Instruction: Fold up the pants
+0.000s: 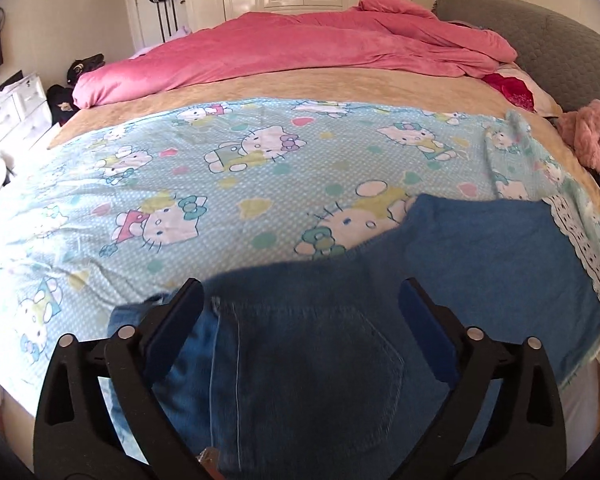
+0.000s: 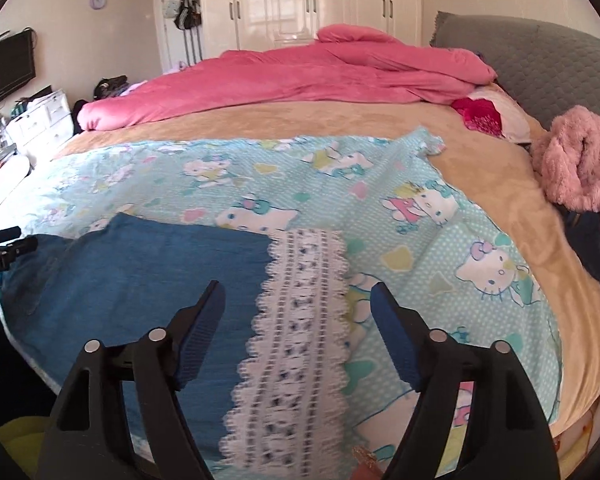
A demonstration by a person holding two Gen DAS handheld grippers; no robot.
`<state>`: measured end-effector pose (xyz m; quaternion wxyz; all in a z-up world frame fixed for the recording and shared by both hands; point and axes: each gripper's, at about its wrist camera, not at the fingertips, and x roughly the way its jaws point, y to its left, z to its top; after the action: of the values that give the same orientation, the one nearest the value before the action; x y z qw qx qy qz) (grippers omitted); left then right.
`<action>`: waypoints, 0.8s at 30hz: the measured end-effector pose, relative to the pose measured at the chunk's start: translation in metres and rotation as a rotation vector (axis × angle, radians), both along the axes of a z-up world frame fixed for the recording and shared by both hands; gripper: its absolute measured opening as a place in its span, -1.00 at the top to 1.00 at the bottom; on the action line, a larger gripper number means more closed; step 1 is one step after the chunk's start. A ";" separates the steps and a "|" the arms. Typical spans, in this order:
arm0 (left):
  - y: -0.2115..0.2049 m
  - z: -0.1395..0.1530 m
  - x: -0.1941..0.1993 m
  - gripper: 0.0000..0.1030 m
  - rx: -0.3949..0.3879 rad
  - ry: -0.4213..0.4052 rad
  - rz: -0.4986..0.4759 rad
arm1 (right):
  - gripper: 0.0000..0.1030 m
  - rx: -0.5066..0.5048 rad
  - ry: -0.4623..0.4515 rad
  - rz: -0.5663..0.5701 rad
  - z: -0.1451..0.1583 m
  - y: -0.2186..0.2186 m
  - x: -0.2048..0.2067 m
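The pants (image 1: pixel 300 352) lie flat on the cartoon-print sheet (image 1: pixel 220 184) at the near edge of the bed, lace cuff (image 2: pixel 296 340) to the right. The left gripper (image 1: pixel 300 300) stands open above the back pocket. The right gripper (image 2: pixel 298 304) stands open above the cuff, gripping nothing.

one pants (image 1: pixel 300 360) (denim), one cartoon sheet (image 1: pixel 180 184), one pink duvet (image 1: pixel 284 52)

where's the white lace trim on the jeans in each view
Left wrist view: lace trim at the far right edge, running down past the jeans.
Right wrist view: lace trim at bottom centre, between the open fingers.
Shared landmark: pink duvet across the far side of the bed.
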<state>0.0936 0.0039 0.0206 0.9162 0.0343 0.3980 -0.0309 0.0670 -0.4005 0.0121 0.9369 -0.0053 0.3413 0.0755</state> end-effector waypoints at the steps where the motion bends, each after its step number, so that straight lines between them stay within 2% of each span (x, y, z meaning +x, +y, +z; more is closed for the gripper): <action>1: -0.001 0.001 -0.004 -0.81 0.003 -0.004 -0.009 | -0.45 -0.008 -0.002 0.004 0.001 0.005 -0.001; 5: -0.008 0.002 -0.008 -0.81 0.019 0.003 -0.024 | -0.46 -0.010 -0.011 0.029 0.009 0.021 -0.003; 6: -0.009 0.003 -0.010 -0.81 0.013 0.003 -0.025 | -0.53 -0.007 -0.015 0.037 0.011 0.023 -0.004; 7: -0.010 0.003 -0.013 -0.81 0.004 0.004 -0.027 | -0.72 -0.008 -0.019 0.045 0.012 0.028 -0.006; 12: -0.017 -0.003 -0.021 -0.81 0.021 0.024 -0.047 | -0.73 -0.042 -0.026 0.069 0.009 0.046 -0.015; 15: -0.022 -0.011 -0.022 -0.81 0.026 0.028 -0.052 | -0.73 -0.015 -0.002 0.092 0.002 0.057 -0.015; 19: -0.024 -0.030 -0.023 -0.81 0.056 0.076 -0.043 | -0.73 -0.033 0.037 0.133 -0.012 0.077 -0.016; 21: -0.021 -0.042 -0.022 -0.81 0.078 0.113 -0.032 | -0.73 -0.069 0.062 0.136 -0.021 0.084 -0.016; 23: -0.016 -0.053 -0.021 -0.82 0.113 0.127 -0.030 | -0.73 -0.148 0.094 0.099 -0.032 0.088 -0.016; 24: -0.013 -0.055 -0.022 -0.84 0.107 0.126 -0.036 | -0.73 -0.181 0.120 0.074 -0.038 0.087 -0.015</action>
<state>0.0721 -0.0089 -0.0349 0.8855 0.0883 0.4552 -0.0283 0.0520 -0.3133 -0.0260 0.9070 -0.0980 0.4018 0.0793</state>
